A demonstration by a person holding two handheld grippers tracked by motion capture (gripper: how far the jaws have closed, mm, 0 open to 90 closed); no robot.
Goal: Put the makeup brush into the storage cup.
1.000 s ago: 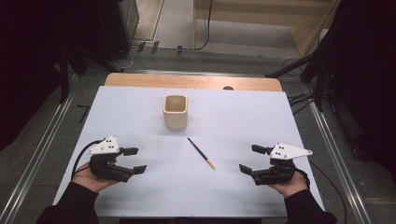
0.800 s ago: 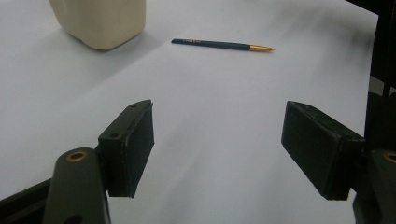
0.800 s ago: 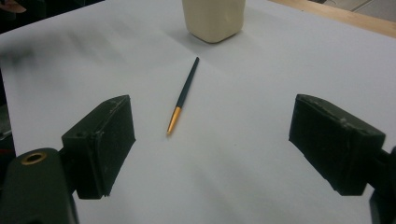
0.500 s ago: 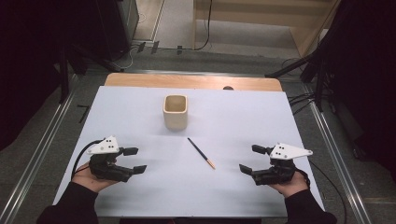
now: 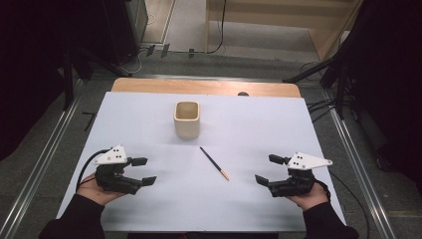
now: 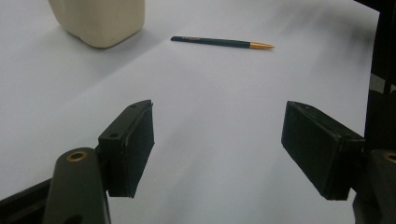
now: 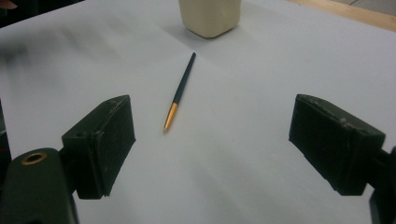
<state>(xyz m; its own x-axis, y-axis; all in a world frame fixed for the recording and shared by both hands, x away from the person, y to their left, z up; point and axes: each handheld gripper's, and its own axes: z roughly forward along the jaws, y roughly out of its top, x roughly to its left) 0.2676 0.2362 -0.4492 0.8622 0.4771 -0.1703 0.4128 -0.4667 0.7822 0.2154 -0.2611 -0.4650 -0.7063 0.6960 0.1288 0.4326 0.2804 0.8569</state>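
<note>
A white sheet-covered table (image 5: pixel 124 119) shows a bare light-wood strip (image 5: pixel 204 87) along its far edge. Grey floor (image 5: pixel 50 149) with metal rails (image 5: pixel 356 154) flanks both sides. Black cables (image 5: pixel 219 30) trail beyond, near a pale wooden unit (image 5: pixel 318 25); the corners are dark.

White table cover (image 5: pixel 278 124), wooden edge (image 5: pixel 199 87)

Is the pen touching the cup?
Apart. The high view shows bare table between the pen and the cup; the right gripper view shows the same gap.
</note>
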